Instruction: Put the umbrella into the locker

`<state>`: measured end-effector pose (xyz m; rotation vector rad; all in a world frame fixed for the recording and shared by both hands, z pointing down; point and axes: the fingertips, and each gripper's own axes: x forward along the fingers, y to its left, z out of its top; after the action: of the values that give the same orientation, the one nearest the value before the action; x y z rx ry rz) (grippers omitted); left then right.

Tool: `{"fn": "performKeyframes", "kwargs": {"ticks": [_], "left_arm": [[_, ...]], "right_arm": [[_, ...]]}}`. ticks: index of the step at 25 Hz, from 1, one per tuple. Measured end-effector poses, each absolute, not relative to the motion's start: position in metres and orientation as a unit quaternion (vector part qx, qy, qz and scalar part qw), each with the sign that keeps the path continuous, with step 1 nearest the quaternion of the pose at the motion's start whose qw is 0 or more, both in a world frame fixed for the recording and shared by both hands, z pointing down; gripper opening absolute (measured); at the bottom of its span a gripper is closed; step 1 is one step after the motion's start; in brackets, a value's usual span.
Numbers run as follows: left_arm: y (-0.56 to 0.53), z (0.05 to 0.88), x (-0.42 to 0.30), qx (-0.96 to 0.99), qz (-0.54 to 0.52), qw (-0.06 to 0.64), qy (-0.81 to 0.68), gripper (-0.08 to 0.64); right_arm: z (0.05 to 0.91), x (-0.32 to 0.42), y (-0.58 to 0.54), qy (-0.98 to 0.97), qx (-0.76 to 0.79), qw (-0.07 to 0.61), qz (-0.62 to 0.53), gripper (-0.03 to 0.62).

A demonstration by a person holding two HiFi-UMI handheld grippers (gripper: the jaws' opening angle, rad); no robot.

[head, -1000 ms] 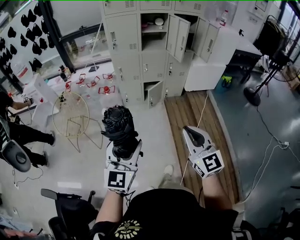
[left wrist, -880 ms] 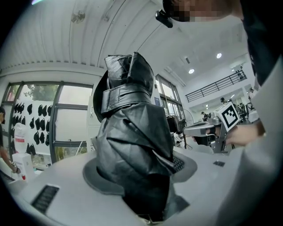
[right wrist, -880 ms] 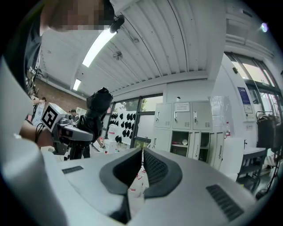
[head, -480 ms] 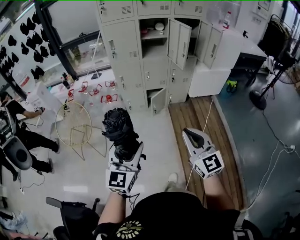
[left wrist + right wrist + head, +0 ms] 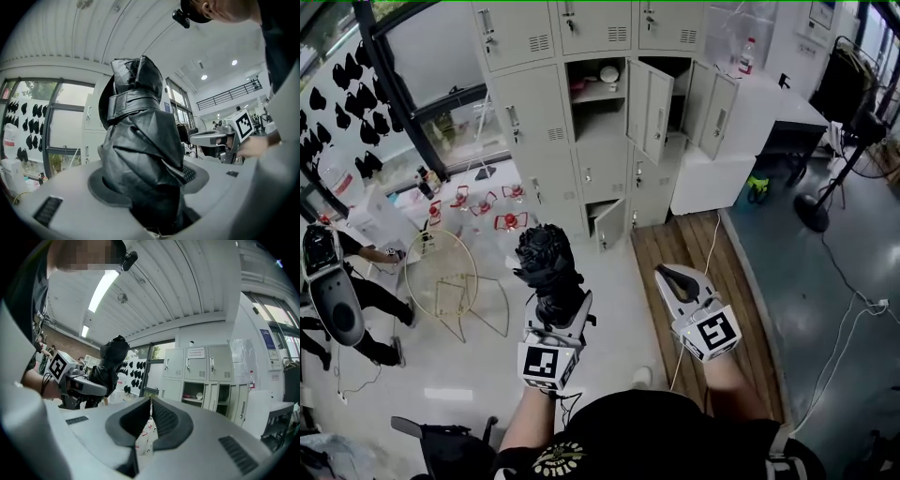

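From the head view, the left gripper [image 5: 555,302] is clamped around the lower part of the folded black umbrella [image 5: 546,265]. The umbrella stands up out of its wide-spread jaws above the pale floor [image 5: 609,281], well short of the grey locker bank [image 5: 534,112]. The left gripper view shows more: both pads press into the crumpled fabric, and a strap is wrapped round the bundle near its top. The right gripper [image 5: 668,272] is held beside it, over the wooden strip of floor [image 5: 736,281]. Its own view shows the two jaws closed tip to tip with nothing between them. Beyond them is an open compartment [image 5: 194,392] in the bank, with something pale on its shelf. An open door [image 5: 649,105] hangs just right of that compartment. A wire chair [image 5: 450,281] stands left of the umbrella, and a person [image 5: 342,300] is at the floor's left edge. A white counter [image 5: 769,103] adjoins the bank's right end.
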<state>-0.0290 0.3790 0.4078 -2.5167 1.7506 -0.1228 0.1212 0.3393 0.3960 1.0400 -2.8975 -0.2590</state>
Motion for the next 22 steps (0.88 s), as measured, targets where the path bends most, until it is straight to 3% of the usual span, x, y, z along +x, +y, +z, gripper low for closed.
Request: {"fn": "performKeyframes", "kwargs": {"ticks": [22], "left_arm": [[0.273, 0.386, 0.008, -0.793, -0.04, 0.054, 0.606, 0.265]], "right_arm": [[0.384, 0.155, 0.241, -0.951, 0.29, 0.022, -0.1, 0.035]]}}
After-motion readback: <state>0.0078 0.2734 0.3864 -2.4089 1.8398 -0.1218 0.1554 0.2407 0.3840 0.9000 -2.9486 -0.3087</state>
